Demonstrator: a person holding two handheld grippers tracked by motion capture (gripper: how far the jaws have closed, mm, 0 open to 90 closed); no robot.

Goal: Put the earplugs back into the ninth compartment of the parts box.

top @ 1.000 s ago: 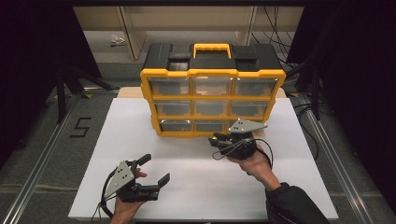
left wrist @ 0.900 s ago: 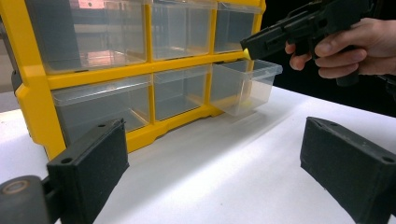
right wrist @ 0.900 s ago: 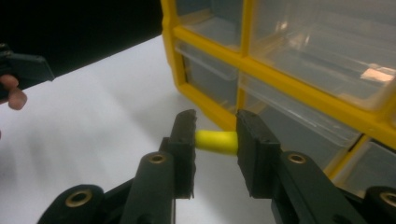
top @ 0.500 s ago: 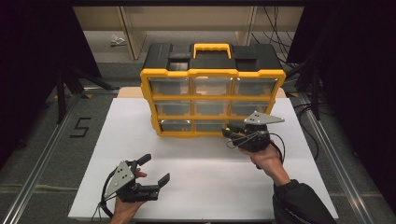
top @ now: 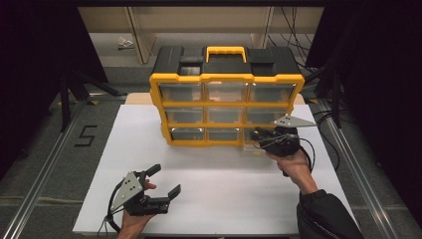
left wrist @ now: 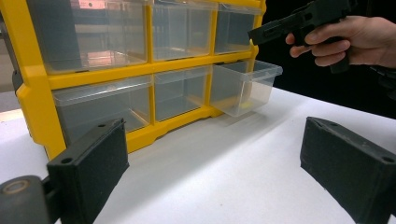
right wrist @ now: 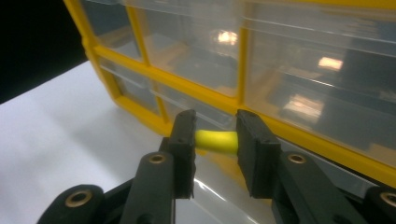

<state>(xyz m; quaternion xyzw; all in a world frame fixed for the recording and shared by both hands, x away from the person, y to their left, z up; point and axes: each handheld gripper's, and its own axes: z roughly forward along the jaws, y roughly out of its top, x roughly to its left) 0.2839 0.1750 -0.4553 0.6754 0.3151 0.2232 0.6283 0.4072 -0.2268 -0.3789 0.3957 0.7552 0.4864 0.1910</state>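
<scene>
Holding a small yellow tube-shaped piece between its two black fingers, the right gripper sits just above the clear plastic drawer that is pulled out at the bottom right of the big yellow and black plastic drawer box. The step in hand looks like putting the yellow piece into that open drawer. To do it well, the right gripper should come over the middle of the drawer, not over its rim, and go low before the fingers let go, so the piece drops inside and does not bounce out onto the white tabletop. The drawer is light and only partly pulled out, so the fingers should not bump its front wall or push it back in. A slow, gentle letting go is best. I cannot tell if anything else is already in the drawer, though something yellowish shows through its clear wall in the left gripper view. The left gripper rests near the front edge of the tabletop, well apart from the box, with its fingers spread wide and nothing between them. It could come over and hold the box so it does not slide. The one piece of writing I can read is a dark number 5 on the grey floor to the left of the tabletop. No brand name can be read on the box.
</scene>
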